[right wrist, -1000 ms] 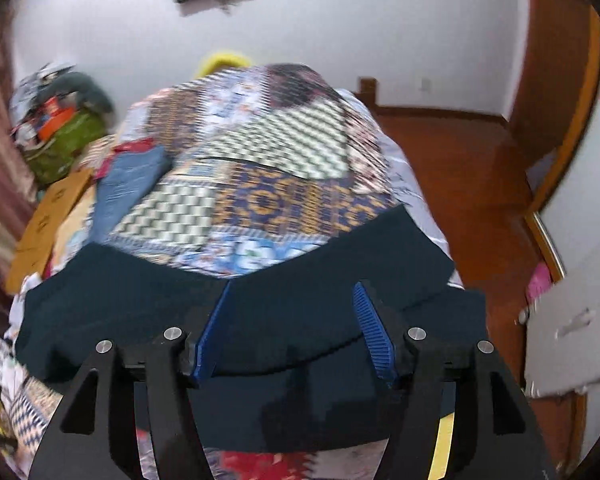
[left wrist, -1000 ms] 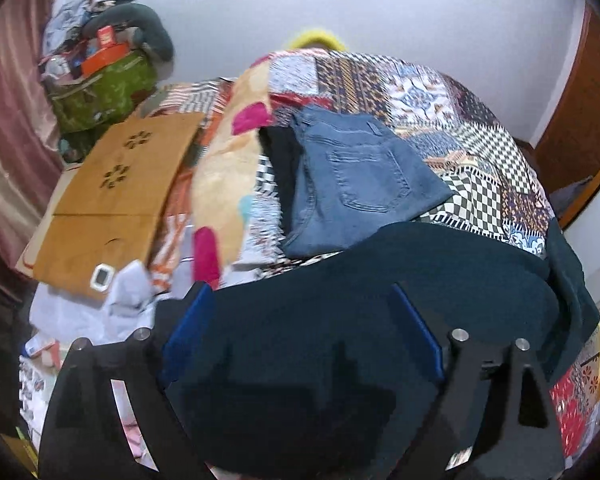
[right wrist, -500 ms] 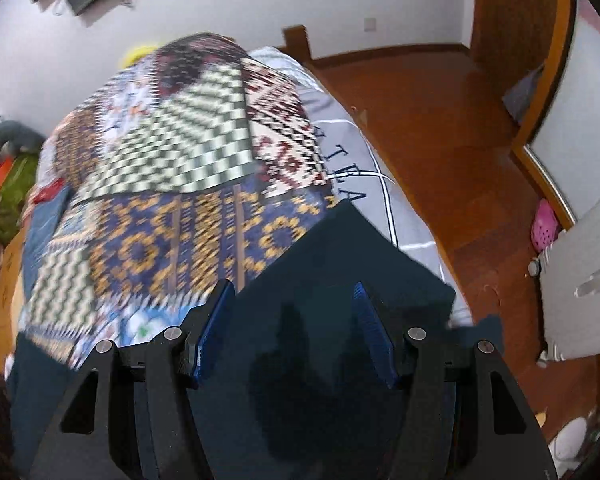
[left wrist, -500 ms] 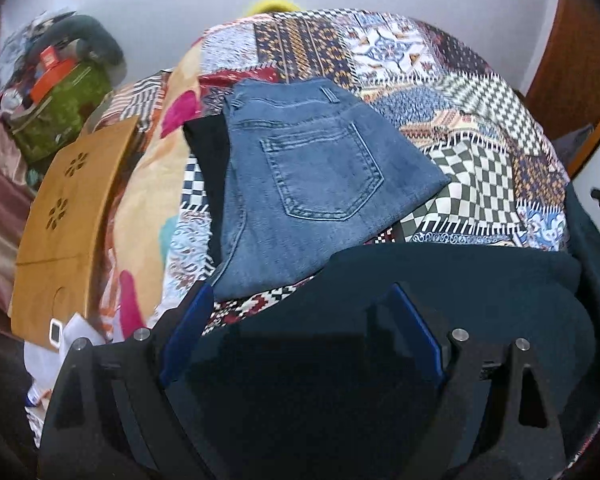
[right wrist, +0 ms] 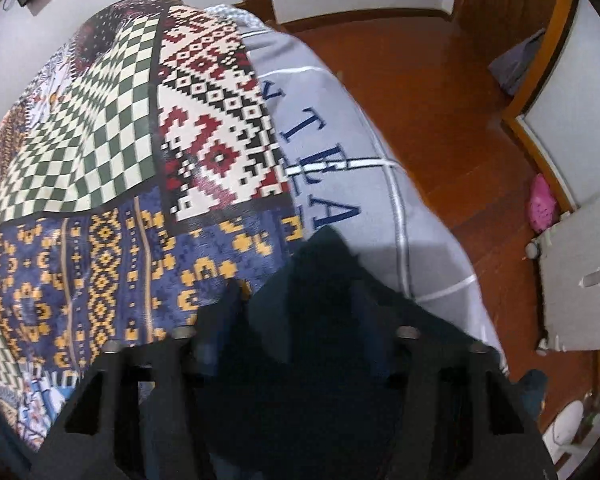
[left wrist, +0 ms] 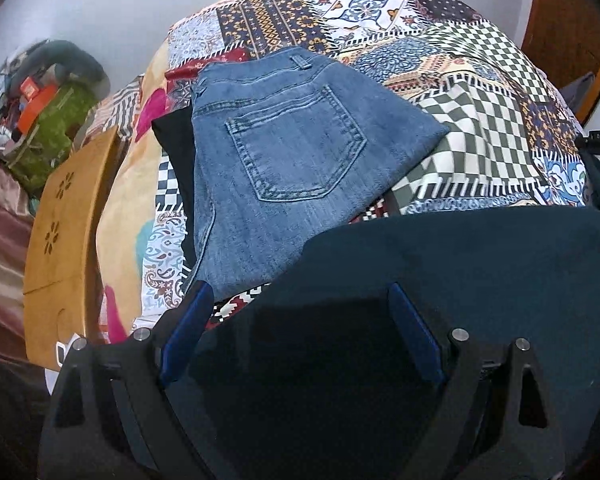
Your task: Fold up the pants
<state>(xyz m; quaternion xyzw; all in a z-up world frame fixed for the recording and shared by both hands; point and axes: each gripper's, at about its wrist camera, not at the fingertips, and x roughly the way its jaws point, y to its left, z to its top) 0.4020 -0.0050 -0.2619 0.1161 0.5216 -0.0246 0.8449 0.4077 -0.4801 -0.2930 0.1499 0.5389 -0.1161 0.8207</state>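
Left gripper [left wrist: 300,332] is spread wide, blue pads [left wrist: 188,332] well apart, with the dark teal pants [left wrist: 460,280] lying under and between the fingers. Can't tell if the pads actually touch the cloth, nothing looks pinched. From this wrist cam the pants cover the near end of the patchwork bedspread [left wrist: 480,128], their far edge running across the frame. Just past them sits a folded pair of blue jeans [left wrist: 284,168], back pocket up, resting on a black garment [left wrist: 176,160] that sticks out on its left. Off the bed's left side there's a tan board with flower cutouts [left wrist: 60,232] and a green bag [left wrist: 52,136] in a pile of clutter.

Right wrist cam: right gripper [right wrist: 296,320] is blurry and dark, fingers look spread, and the pants [right wrist: 320,280] bunch up into a peak between them. Honestly can't tell whether it's got hold of the fabric. The pants sit at the near corner of the bedspread [right wrist: 100,140], partly over the grey sheet with blue letters [right wrist: 340,140]. Wood floor [right wrist: 440,100] to the right.
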